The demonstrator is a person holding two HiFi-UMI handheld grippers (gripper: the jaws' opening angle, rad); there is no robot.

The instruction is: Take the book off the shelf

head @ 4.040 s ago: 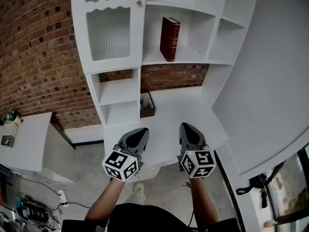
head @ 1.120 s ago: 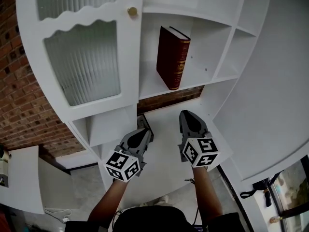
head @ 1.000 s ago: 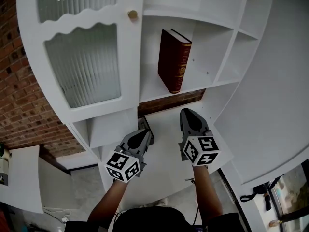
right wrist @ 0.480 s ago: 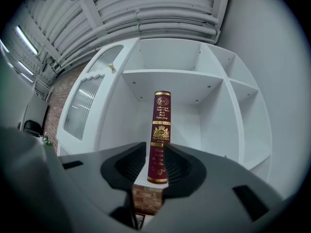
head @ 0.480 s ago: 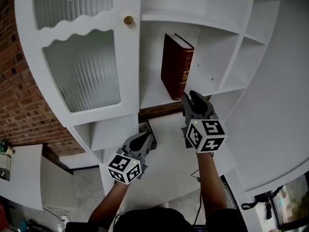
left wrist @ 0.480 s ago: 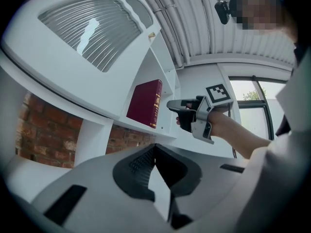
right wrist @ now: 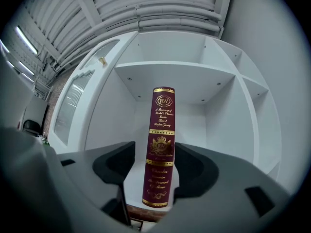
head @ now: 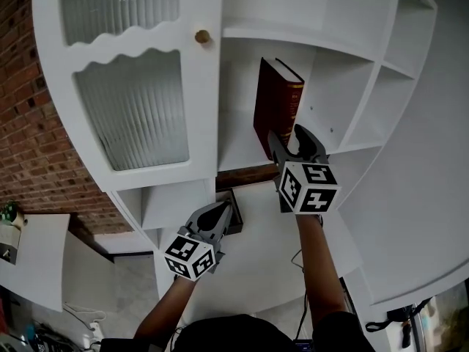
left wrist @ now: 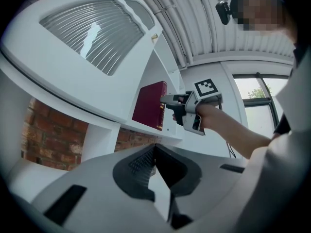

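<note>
Left claw (head: 220, 210): you held it low, well below and left of the book (head: 277, 108), its jaws together on nothing. It looked parked, since the job seemed to need only one claw.
Surface (head: 256, 262): the white top lay under the book's shelf (head: 236, 151).
Dark box (head: 235, 218): it sat on the surface below the book, just beside the left claw's tip. You could not tell what was in it.
Right claw (right wrist: 156, 165): you raised it to the book's lower end with its jaws opening. The spine stood between them and the pads were not yet pressing, so it held nothing. It seemed lined up to pinch the spine.
Book: it stood upright on the shelf, spine outward, which left it easy to grip.
Compartment: it held the book alone.
Glass door (head: 132, 101): it stood shut left of the book. What lay behind the ribbed glass was unclear.
</note>
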